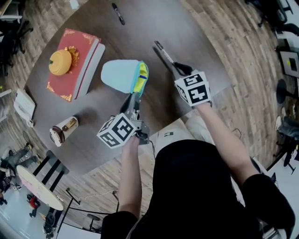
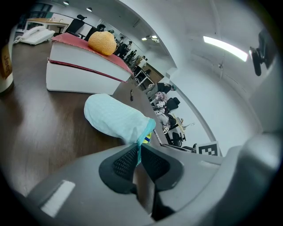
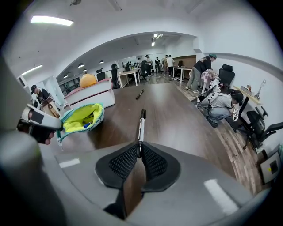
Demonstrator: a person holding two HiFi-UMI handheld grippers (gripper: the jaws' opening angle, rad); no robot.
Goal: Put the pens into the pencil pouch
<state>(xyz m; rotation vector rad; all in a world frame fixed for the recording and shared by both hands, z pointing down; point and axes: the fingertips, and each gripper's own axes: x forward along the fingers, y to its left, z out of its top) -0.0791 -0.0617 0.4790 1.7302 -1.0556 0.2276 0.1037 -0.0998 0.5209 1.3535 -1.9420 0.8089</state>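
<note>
Pen in the grip: a black and silver pen is pinched by its near end, and its length points away from the person over the table.
Right side: the right gripper is closed on that pen, with its ribbed pads pressing the barrel from both sides. It sits to the right of the pouch, apart from it.
Pouch: the pencil pouch lies on its side near the middle of the table. It is light blue outside with a yellow-green lining, and its unzipped mouth gapes toward the pen in the grip.
Left side: the left gripper is clamped on the teal zipper edge of the pouch's mouth, at the corner nearest the person.
Other pen: a second pen, dark, lies flat at the far side of the table, well apart from the pouch and both grippers.
Book: a thick red book with gold corners lies just left of the pouch, with a round orange ornament on its cover.
Cup: a lidded cup stands near the table's near left edge.
Table: the round dark table stands on a wood-plank floor.
Background: office desks, chairs and a few people show beyond the table in the right gripper view.
</note>
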